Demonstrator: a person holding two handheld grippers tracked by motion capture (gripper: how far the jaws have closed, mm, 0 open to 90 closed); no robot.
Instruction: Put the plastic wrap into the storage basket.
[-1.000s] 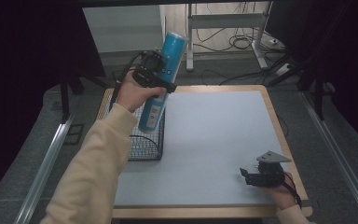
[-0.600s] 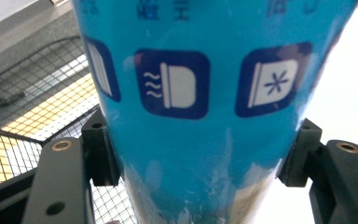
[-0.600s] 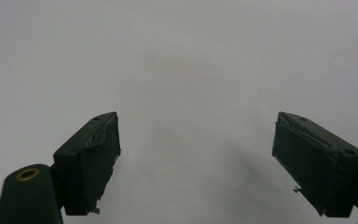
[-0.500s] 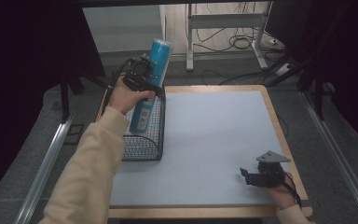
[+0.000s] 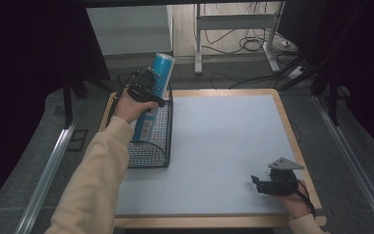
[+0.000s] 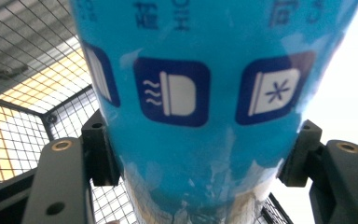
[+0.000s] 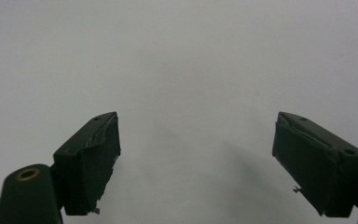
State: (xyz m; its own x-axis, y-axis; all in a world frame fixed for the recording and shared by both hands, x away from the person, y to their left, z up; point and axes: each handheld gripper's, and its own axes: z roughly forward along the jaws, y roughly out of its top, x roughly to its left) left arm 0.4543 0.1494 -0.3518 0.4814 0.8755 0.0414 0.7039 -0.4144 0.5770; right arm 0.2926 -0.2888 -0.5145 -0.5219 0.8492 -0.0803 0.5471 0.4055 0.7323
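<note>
I see the table (image 5: 214, 161) under a pale grey mat, with a wooden edge showing round it. At its far left corner stands a black wire basket (image 5: 151, 141), its near side rounded. My left gripper (image 5: 146, 90) is over the basket, clamped across the middle of a tall blue tube (image 5: 157, 85). The tube leans, top toward the far right, and its lower end is down inside the basket behind the mesh. In the left gripper view both pads (image 6: 100, 149) press on the tube's blue wall (image 6: 205, 116), beneath two dark square icons. My right gripper (image 5: 260, 184) rests at the near right corner, well apart from the basket; its jaws stand wide with only bare mat between them.
</note>
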